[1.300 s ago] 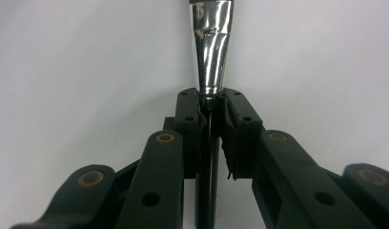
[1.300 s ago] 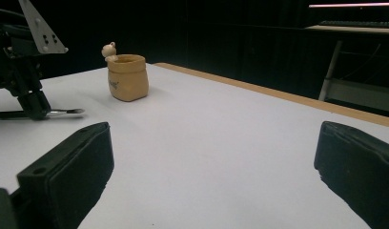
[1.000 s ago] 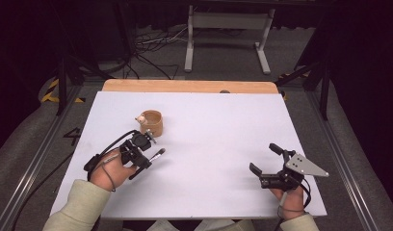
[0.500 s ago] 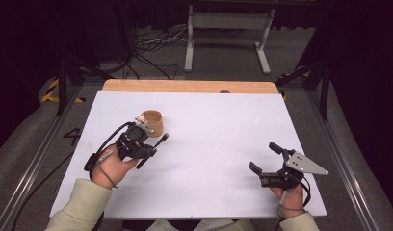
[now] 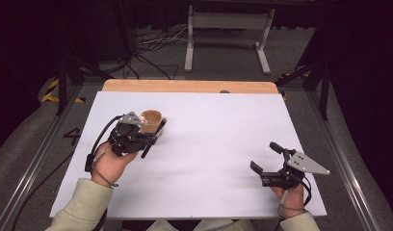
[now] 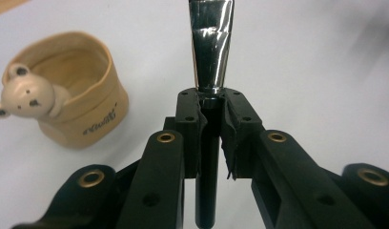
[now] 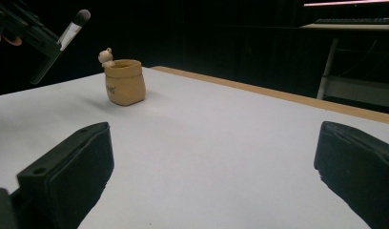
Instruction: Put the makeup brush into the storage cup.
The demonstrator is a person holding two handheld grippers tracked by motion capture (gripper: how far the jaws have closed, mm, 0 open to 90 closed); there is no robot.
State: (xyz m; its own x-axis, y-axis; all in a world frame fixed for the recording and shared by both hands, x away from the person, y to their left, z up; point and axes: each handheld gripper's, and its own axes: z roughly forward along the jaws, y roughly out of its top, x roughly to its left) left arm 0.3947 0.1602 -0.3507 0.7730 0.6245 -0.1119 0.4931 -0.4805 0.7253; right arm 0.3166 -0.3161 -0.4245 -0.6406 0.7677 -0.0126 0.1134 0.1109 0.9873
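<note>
We've got the slim black-handled makeup brush with the shiny metal ferrule (image 6: 210,71) clamped in our left gripper (image 6: 211,107), up beside the tan bear-faced fabric pot (image 5: 151,122) on the white table (image 5: 223,144). Looks light, stiff and slick, so gripping the handle seems right. Bristles are cut off. Right gripper (image 5: 267,159) sits apart, empty.

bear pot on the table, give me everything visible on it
The bear pot is a small tan holder, soft-looking like leather or rubber, with a slightly squashed oval rim and sagging walls. A small bear head with round ears and dark dot eyes sits on its rim. Dark lettering runs across its side, too small to read. It stands upright on the white table, toward the far left, and looks empty. Nothing touches it; the left gripper holds a brush raised beside it.
</note>
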